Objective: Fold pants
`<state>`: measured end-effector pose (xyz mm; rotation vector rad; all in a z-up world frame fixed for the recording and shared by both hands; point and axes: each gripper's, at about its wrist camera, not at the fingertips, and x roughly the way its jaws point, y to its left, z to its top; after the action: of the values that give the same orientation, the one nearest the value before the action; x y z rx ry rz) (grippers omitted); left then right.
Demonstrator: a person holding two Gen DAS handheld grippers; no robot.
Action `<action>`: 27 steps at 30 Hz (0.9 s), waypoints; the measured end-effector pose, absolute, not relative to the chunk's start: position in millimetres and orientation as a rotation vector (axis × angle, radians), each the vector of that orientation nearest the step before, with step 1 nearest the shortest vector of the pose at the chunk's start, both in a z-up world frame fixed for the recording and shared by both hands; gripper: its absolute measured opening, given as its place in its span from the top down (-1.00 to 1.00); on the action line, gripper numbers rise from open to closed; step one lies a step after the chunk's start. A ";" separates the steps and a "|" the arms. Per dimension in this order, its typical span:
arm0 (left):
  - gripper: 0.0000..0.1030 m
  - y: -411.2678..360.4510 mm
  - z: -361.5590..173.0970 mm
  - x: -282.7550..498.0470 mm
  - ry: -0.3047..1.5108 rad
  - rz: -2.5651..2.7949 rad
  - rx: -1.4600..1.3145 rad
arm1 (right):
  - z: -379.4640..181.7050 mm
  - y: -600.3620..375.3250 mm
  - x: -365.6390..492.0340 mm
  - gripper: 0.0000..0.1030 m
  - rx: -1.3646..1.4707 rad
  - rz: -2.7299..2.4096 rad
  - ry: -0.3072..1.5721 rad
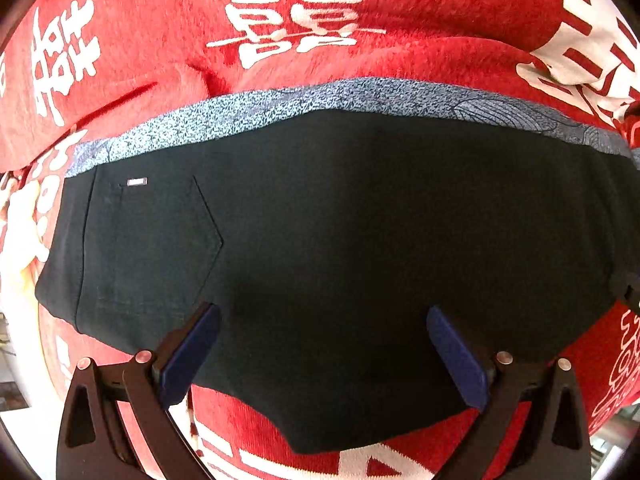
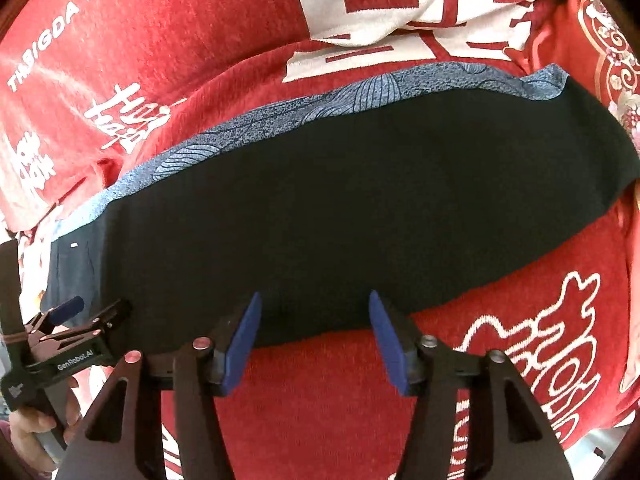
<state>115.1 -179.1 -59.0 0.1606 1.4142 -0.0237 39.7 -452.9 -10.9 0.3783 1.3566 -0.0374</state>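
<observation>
Black pants (image 1: 340,240) lie flat, folded lengthwise, on a red blanket (image 1: 160,40), with a back pocket (image 1: 152,240) at the left. A blue patterned cloth (image 1: 280,104) shows along their far edge. My left gripper (image 1: 320,320) is open, its blue pads (image 1: 192,356) over the pants' near edge, holding nothing. In the right wrist view the pants (image 2: 340,208) stretch left to right. My right gripper (image 2: 314,308) is open at their near edge, empty. The left gripper (image 2: 88,312) shows at the far left of that view.
The red blanket (image 2: 160,60) with white characters covers the whole surface around the pants. The blue patterned cloth (image 2: 320,96) lies under the pants' far side. A hand (image 2: 36,432) holds the left gripper's handle.
</observation>
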 end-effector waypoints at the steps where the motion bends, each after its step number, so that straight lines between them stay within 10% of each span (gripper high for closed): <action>1: -1.00 -179.2 -58.7 114.7 1.418 -0.024 0.163 | -10.6 -452.7 39.5 -0.20 0.381 -0.039 1.360; 27: -1.00 -207.6 -46.8 113.1 1.434 -0.005 0.272 | -7.8 -511.2 22.1 -0.36 0.559 -0.092 1.409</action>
<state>113.1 -207.6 -46.8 0.2715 1.4343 -0.0051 22.1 -511.2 -7.8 0.5592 1.4090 -0.0921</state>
